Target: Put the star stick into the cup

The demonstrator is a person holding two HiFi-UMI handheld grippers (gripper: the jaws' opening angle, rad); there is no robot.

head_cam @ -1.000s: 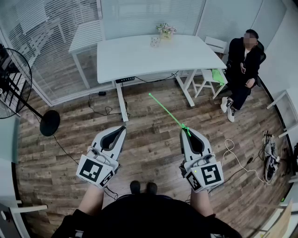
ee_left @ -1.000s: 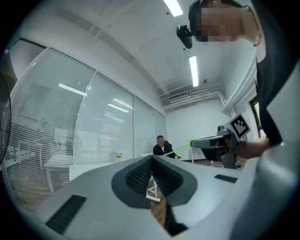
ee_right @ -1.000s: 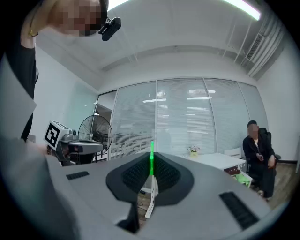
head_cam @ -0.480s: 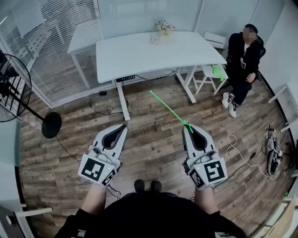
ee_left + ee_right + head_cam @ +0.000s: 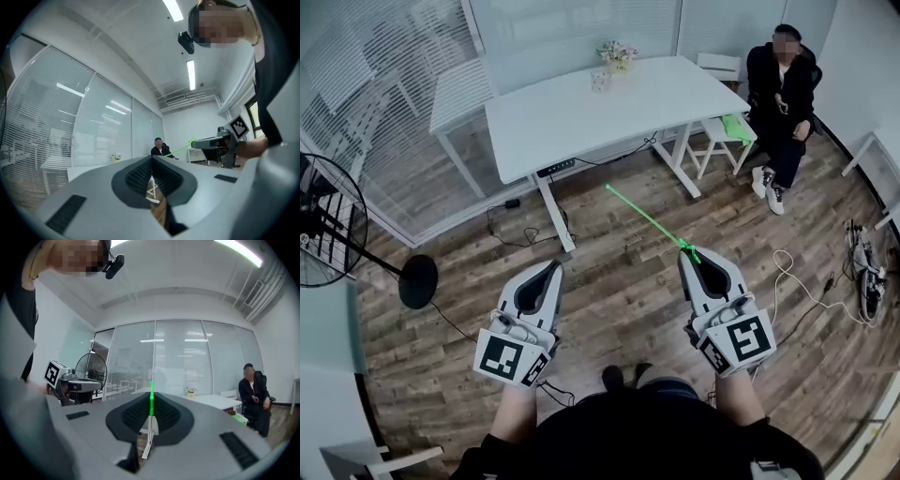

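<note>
- Green and thin, the star stick [image 5: 645, 217] looks like light plastic; I judge it weighs almost nothing, but so long a rod may bend or swing at its free end.
- It is off the floor, in the air in front of the person; it points level toward the white table [image 5: 534, 122], well apart from it.
- Right gripper [image 5: 686, 251] has its jaws nearly together, pinching the stick at one end; the small star seems to sit just at the jaw tips.
- A hold at the end leaves much lever; the round shaft could pivot between the pads, so a firm, steady pinch seems wise.
- Left gripper [image 5: 554, 268] has its jaws together with nothing between them.
- A small cup [image 5: 600, 82] stands on the table, just beside a flower pot [image 5: 617, 53]; it may tip easily.
</note>
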